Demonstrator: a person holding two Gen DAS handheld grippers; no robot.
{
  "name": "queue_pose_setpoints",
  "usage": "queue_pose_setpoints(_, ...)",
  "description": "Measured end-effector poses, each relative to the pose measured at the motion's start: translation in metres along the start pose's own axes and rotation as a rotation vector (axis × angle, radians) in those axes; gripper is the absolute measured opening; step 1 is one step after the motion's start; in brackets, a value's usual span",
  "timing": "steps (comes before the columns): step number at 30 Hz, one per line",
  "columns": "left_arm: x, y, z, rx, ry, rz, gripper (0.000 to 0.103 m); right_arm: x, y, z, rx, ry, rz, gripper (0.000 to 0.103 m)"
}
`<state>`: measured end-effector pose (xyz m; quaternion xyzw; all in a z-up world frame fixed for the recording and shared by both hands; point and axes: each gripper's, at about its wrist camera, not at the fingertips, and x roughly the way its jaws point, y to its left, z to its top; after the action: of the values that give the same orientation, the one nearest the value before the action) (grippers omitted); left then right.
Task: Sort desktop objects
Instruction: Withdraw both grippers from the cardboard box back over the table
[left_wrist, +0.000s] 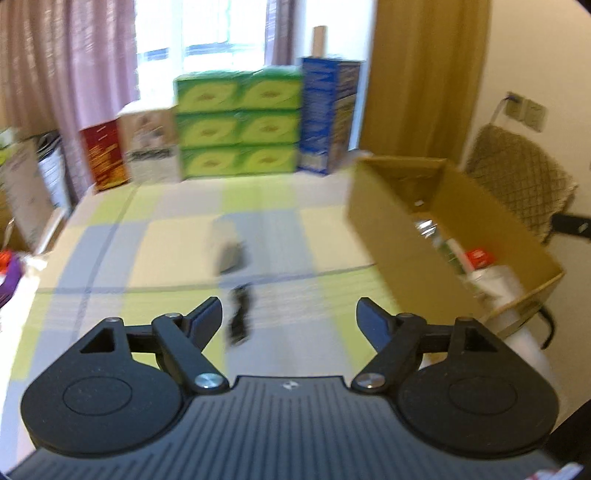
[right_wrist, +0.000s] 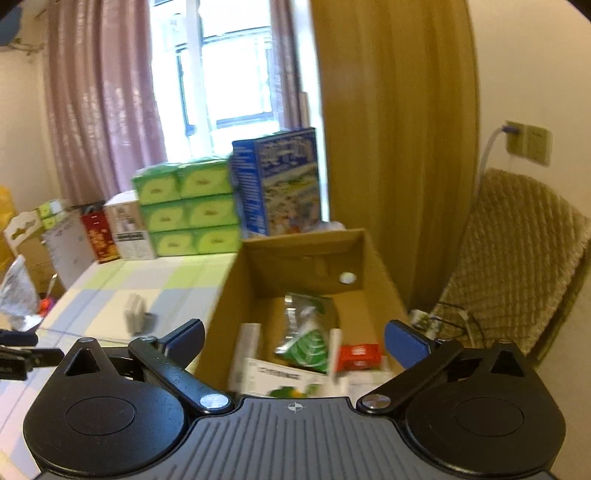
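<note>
The left tool (left_wrist: 290, 317) hangs released and empty over the near middle of the worktop (left_wrist: 110, 251), lined up on a small dark item (left_wrist: 240, 317) just ahead and a grey pack (left_wrist: 229, 247) farther in, both too blurred to name. The right tool (right_wrist: 293, 339) is also spread and empty, poised above the open box (right_wrist: 303, 243) at the worktop's right edge, probably as the drop point. The box already holds packets, while the left side and centre lie open for reaching.
</note>
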<state>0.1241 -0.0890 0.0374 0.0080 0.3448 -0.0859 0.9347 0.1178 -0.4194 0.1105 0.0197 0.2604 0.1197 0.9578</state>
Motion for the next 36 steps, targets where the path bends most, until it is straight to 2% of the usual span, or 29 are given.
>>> queue_pose_setpoints(2, -0.006, 0.019, -0.011, -0.018, 0.011, 0.030, 0.080, -0.002, 0.018, -0.001, -0.013, 0.003, 0.031, 0.101)
queue_pose_setpoints(3, -0.010, 0.027, -0.016, -0.024, 0.015, 0.043, 0.085, -0.002, 0.027, -0.002, -0.020, 0.005, 0.048, 0.101)
queue_pose_setpoints(5, -0.017, 0.042, -0.026, -0.031, 0.016, 0.071, 0.089, -0.003, 0.050, -0.008, -0.045, 0.009, 0.090, 0.101)
queue_pose_setpoints(11, -0.025, 0.074, -0.042, -0.051, 0.018, 0.129, 0.095, 0.003, 0.113, -0.023, -0.108, 0.013, 0.200, 0.101)
queue_pose_setpoints(14, -0.020, 0.088, -0.045, -0.058, 0.016, 0.151, 0.096, 0.018, 0.138, -0.033, -0.135, 0.029, 0.223, 0.101)
queue_pose_setpoints(20, 0.007, 0.113, -0.046, -0.068, 0.025, 0.166, 0.096, 0.060, 0.170, -0.058, -0.136, 0.075, 0.227, 0.101)
queue_pose_setpoints(26, 0.046, 0.130, -0.040, -0.130, 0.048, 0.158, 0.096, 0.108, 0.187, -0.080, -0.132, 0.117, 0.197, 0.101)
queue_pose_setpoints(30, 0.065, 0.133, -0.033, -0.101, 0.020, 0.141, 0.096, 0.139, 0.194, -0.086, -0.117, 0.140, 0.176, 0.101)
queue_pose_setpoints(36, 0.094, 0.154, -0.022, -0.152, 0.036, 0.139, 0.095, 0.181, 0.203, -0.090, -0.094, 0.171, 0.137, 0.100)
